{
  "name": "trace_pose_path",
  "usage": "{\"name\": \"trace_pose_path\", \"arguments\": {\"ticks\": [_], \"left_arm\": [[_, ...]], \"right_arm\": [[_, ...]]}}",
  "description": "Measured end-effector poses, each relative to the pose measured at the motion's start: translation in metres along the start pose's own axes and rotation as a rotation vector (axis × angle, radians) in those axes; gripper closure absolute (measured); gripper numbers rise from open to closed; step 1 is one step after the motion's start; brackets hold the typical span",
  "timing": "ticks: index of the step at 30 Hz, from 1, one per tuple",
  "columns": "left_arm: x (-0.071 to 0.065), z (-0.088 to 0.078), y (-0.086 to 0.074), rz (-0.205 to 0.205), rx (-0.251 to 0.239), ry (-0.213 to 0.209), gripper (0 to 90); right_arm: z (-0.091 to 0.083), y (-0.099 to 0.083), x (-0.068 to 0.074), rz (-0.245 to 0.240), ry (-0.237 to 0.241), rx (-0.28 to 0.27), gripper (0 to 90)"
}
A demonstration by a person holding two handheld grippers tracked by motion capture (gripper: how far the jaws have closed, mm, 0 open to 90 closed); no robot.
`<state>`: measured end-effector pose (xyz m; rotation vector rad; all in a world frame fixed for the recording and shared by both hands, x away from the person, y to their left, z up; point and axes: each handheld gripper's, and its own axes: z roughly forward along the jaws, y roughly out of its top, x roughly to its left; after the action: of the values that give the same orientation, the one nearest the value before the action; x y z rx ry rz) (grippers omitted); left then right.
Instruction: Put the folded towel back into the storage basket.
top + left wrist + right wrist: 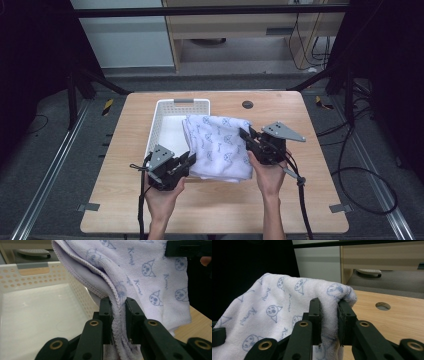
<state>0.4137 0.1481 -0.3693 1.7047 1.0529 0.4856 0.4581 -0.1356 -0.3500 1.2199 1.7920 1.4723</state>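
Observation:
A folded white towel [218, 145] printed with small blue faces hangs between my two grippers, above the table and the right side of a white perforated basket [165, 120]. My left gripper [189, 161] is shut on the towel's near left edge; in the left gripper view the folded hem [117, 310] is pinched between the jaws [117, 315]. My right gripper [248, 135] is shut on the towel's right edge, where the cloth [329, 315] bunches between the jaws [329, 317]. The basket's inside [37, 315] is bare.
The wooden table [295, 190] has a round cable hole [247, 104] at the back and another view of it [383, 306] beyond the right jaws. Cables trail from both grippers off the near edge. Dark frame legs and floor cables surround the table.

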Motion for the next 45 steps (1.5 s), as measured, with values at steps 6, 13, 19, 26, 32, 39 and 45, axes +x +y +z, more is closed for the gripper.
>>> {"name": "trace_pose_path", "arguments": {"ticks": [6, 13, 19, 26, 32, 39, 45], "left_arm": [[0.01, -0.004, 0.003, -0.014, -0.013, 0.018, 76.8], [0.024, -0.009, 0.009, -0.029, -0.026, 0.044, 76.8], [0.032, -0.01, 0.011, -0.035, -0.03, 0.065, 76.8], [0.042, -0.011, 0.012, -0.045, -0.039, 0.092, 76.8], [0.051, -0.013, 0.015, -0.05, -0.039, 0.122, 76.8], [0.063, -0.014, 0.016, -0.06, -0.033, 0.142, 76.9], [0.069, -0.016, 0.02, -0.06, -0.039, 0.152, 76.9]], "right_arm": [[0.012, 0.004, 0.007, 0.002, 0.011, -0.008, 76.2], [0.026, 0.011, 0.015, -0.002, 0.026, -0.013, 76.3], [0.038, 0.016, 0.02, -0.007, 0.033, -0.014, 76.3], [0.051, 0.022, 0.025, -0.019, 0.044, -0.011, 76.4], [0.064, 0.025, 0.031, -0.024, 0.057, -0.008, 76.3], [0.08, 0.026, 0.034, -0.017, 0.077, -0.002, 76.4], [0.091, 0.028, 0.038, -0.005, 0.088, -0.005, 76.5]]}}
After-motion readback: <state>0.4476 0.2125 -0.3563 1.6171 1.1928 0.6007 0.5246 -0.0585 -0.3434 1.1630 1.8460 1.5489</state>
